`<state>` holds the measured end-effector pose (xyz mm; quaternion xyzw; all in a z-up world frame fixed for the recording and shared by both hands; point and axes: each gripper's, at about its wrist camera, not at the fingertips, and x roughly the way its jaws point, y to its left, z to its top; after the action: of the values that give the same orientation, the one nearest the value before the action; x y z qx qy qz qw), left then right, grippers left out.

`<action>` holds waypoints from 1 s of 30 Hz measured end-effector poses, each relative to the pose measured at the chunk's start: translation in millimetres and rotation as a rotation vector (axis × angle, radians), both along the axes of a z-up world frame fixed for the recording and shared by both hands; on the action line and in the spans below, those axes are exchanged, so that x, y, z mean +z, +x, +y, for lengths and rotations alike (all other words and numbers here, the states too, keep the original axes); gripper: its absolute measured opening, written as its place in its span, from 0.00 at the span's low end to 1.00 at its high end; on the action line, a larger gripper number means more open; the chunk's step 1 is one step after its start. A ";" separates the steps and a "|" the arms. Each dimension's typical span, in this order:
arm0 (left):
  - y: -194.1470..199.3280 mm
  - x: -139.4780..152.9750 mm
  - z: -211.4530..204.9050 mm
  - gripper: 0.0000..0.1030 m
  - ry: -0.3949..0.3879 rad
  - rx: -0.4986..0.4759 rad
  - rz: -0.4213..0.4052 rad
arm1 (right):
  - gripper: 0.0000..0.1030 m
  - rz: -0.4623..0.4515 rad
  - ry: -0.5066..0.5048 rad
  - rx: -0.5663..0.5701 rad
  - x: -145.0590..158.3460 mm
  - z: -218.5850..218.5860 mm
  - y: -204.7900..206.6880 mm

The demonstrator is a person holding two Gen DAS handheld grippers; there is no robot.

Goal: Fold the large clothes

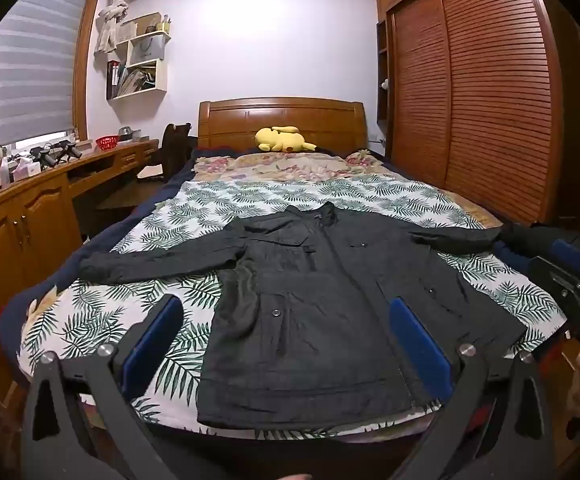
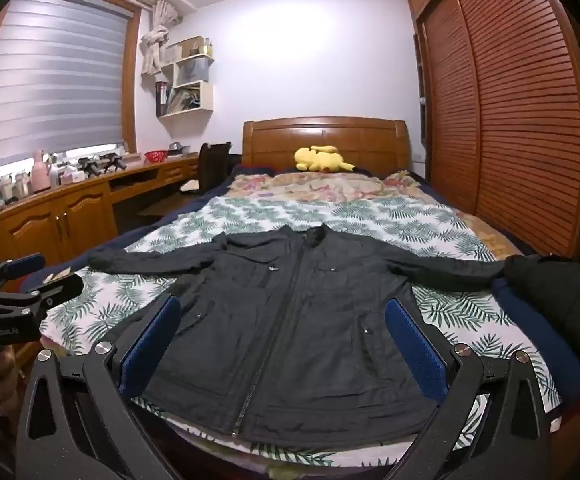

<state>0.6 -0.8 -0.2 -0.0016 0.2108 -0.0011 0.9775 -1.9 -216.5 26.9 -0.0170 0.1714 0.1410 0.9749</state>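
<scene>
A dark zip-up jacket (image 1: 322,304) lies flat and face up on the leaf-print bed cover (image 1: 101,320), sleeves spread out to both sides, hem at the near edge. It also shows in the right wrist view (image 2: 290,320). My left gripper (image 1: 285,340) is open and empty, held above the hem on the jacket's left half. My right gripper (image 2: 281,344) is open and empty above the hem, over the zip. The right gripper shows at the edge of the left view (image 1: 570,280), and the left gripper at the edge of the right view (image 2: 21,280).
A yellow plush toy (image 1: 283,139) lies by the wooden headboard (image 1: 281,120). A dark bundle of cloth (image 2: 562,300) sits at the bed's right edge. A wooden desk (image 1: 29,208) with clutter runs along the left; a slatted wardrobe (image 1: 470,92) stands on the right.
</scene>
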 end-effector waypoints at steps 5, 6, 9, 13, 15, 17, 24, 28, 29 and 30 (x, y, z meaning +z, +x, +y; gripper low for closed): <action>-4.2 -2.4 1.6 1.00 -0.031 0.004 -0.017 | 1.00 -0.001 0.006 -0.001 0.6 -0.3 -0.6; -4.2 -0.6 1.8 1.00 -0.035 0.005 -0.015 | 1.00 0.000 0.005 -0.002 0.5 -0.3 -0.3; -1.4 1.6 2.4 1.00 -0.031 0.000 -0.003 | 1.00 0.005 0.001 -0.004 0.1 0.2 1.0; -1.0 -0.6 -1.9 1.00 -0.021 0.000 -0.004 | 1.00 0.012 0.001 -0.007 -3.0 1.6 7.0; -1.2 -1.0 -2.1 1.00 -0.020 -0.001 -0.005 | 1.00 -0.003 0.005 0.000 -1.8 1.7 0.0; -1.9 -1.0 -3.2 1.00 -0.020 0.000 -0.006 | 1.00 -0.002 0.006 -0.002 -1.2 1.0 1.0; -2.2 -1.2 -1.7 1.00 -0.023 0.000 -0.005 | 1.00 0.004 0.008 -0.004 -7.7 -0.2 2.8; -2.1 -1.0 -1.5 1.00 -0.023 0.001 -0.005 | 1.00 0.004 0.008 -0.004 -7.8 -0.6 3.8; -2.2 -0.9 -1.6 1.00 -0.023 0.001 -0.005 | 1.00 0.005 0.008 -0.005 -7.9 -0.8 4.0; -2.1 -0.9 -1.4 1.00 -0.023 0.001 -0.005 | 1.00 0.007 0.008 -0.004 -8.1 -1.1 4.4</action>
<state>-1.6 -2.2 -1.1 -0.0131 0.2082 -0.0031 0.9780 2.5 -217.6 18.8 -0.0122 0.1741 0.1399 0.9747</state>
